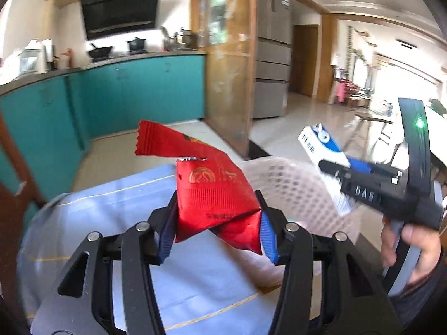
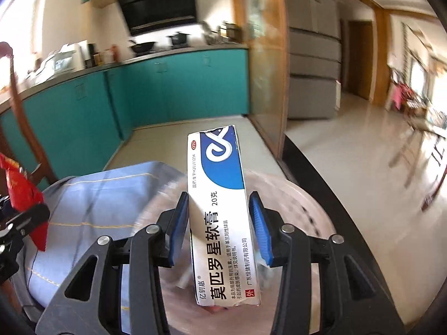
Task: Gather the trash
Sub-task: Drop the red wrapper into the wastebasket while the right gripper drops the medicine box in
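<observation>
While the left gripper [image 1: 216, 220] clamps a crumpled red wrapper [image 1: 212, 192] and the right gripper [image 2: 220, 226] pinches a white-and-blue ointment box [image 2: 220, 217], both are held above a pale blue cloth [image 1: 106, 223] over the table and a white mesh basket [image 1: 296, 184] at its far right edge. Beyond, teal cabinets [image 1: 134, 92] line the left, a grey fridge [image 1: 272, 55] stands behind a wooden partition [image 1: 229, 69], and bare glossy floor [image 2: 349, 150] opens to the right.
</observation>
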Tool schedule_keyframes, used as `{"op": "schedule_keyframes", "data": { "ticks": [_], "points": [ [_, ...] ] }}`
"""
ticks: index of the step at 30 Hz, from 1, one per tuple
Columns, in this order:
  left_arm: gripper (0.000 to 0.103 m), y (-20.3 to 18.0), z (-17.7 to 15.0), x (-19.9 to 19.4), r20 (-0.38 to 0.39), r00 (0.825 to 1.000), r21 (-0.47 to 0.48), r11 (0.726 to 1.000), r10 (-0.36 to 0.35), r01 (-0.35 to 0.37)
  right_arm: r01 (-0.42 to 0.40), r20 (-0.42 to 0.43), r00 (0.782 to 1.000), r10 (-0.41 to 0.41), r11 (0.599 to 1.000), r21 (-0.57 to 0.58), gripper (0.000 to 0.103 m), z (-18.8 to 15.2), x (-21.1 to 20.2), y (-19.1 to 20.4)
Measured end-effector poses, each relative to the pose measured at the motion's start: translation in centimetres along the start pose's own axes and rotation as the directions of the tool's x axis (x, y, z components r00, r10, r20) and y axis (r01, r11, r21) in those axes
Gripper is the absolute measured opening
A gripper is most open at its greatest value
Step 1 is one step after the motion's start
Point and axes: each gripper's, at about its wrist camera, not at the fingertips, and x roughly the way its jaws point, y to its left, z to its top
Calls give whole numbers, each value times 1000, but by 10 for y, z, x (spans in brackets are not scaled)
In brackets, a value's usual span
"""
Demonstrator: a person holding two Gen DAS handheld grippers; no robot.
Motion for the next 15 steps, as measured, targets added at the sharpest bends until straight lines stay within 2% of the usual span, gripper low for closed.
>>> {"op": "schedule_keyframes", "data": {
  "ticks": [6,8,10,13,15],
  "points": [
    [53,-40,6,60,-83,994,21,997,-73,75,50,-69,996,-48,998,30,44,-11,7,-22],
    [59,-51,5,78,-112,990,22,996,-81,84,51,-84,995,-46,997,55,44,-12,10,-28],
    [74,-60,4,90,-123,989,29,995,-86,90,43,-94,995,-36,996,72,44,-13,13,-32],
    [83,-63,4,99,-116,992,41,998,-51,57,61,-107,993,-51,995,83,46,-11,19,-34],
    [85,-60,6,100,-111,993,44,998,-30,35,45,-118,993,-33,993,108,48,-11,22,-35]
  ]
}}
